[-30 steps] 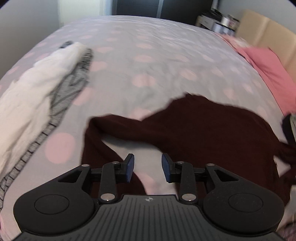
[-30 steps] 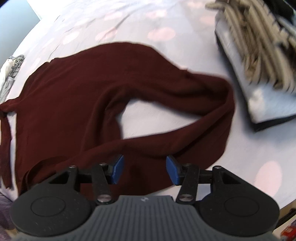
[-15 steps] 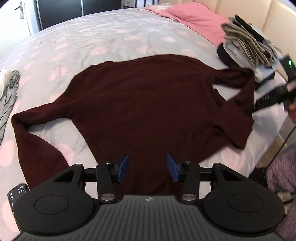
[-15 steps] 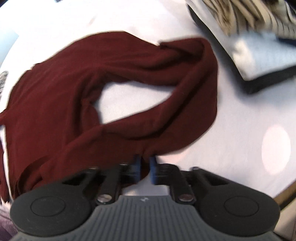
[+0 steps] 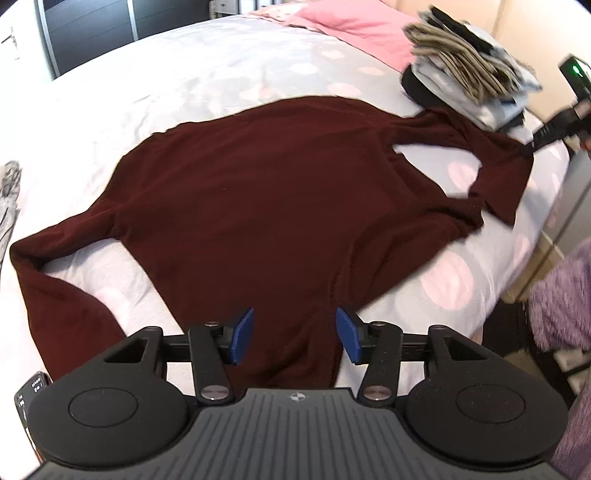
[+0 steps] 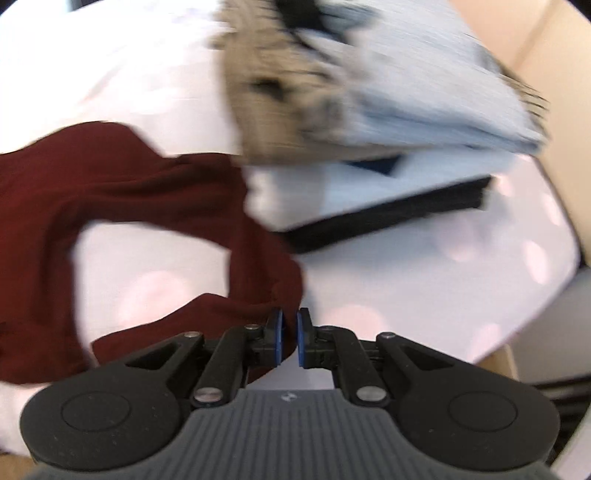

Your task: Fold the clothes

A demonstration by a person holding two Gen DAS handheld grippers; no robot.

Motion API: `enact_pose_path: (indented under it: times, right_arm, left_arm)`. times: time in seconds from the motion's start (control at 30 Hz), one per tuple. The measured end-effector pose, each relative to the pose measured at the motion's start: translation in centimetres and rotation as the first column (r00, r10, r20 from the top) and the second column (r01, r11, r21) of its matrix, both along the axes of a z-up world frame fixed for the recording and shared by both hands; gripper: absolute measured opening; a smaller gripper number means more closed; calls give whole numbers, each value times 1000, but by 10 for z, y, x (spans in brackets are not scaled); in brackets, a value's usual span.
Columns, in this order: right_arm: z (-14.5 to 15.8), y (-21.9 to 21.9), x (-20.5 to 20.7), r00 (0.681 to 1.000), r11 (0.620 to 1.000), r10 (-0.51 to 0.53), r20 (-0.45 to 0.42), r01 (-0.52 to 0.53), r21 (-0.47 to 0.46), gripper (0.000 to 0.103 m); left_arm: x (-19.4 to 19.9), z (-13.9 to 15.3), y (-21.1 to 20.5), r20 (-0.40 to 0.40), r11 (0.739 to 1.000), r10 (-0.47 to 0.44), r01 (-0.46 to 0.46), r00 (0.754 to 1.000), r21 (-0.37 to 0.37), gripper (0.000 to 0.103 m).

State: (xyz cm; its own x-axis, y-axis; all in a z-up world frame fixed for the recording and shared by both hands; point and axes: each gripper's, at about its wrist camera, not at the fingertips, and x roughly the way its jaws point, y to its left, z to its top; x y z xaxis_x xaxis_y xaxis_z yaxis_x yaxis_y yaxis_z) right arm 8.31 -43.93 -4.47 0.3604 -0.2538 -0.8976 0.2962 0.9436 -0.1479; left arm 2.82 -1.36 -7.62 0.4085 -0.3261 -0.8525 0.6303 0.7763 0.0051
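A dark maroon sweater (image 5: 258,192) lies spread flat on the pale bed cover with pink dots (image 5: 229,74). One sleeve loops at the left, the other at the right. My left gripper (image 5: 294,339) hovers over the sweater's near hem. Its jaws are opening, and the fabric lies below the gap with neither blue pad pressing on it. My right gripper (image 6: 290,341) is shut on the end of the right sleeve (image 6: 255,258), which is lifted and bunched beside the folded pile. The right wrist view is blurred.
A stack of folded clothes (image 5: 469,74) sits at the bed's right corner, touching the sleeve loop. Behind it lies a pink pillow (image 5: 354,33). A grey and white garment (image 5: 9,184) shows at the left edge. The bed's edge and a purple fuzzy sleeve (image 5: 565,302) are at the right.
The left gripper swung from the white garment to the sweater's hem, and its jaws widened. The right gripper closed on the right sleeve and carried it toward the folded stack.
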Motion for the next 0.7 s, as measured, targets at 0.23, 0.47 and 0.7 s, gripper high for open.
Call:
enact_pose_path:
  times: [0.23,0.47,0.7]
  right_arm:
    - [15,14,-10,995,995,78,56,-74,-64,32]
    - [22,76,-17,920,929,367,138,-369,-5,42]
    - [8,117,-20,845,848,526,95,-530,24,47]
  left_arm:
    - [-21,-9,-6,5,997,-33,33,999,71,47]
    - [-41,-16,-3,44,985,-28,20,999,172,47]
    - [-53,-18,12,18,985,-9,6,1000,171,47]
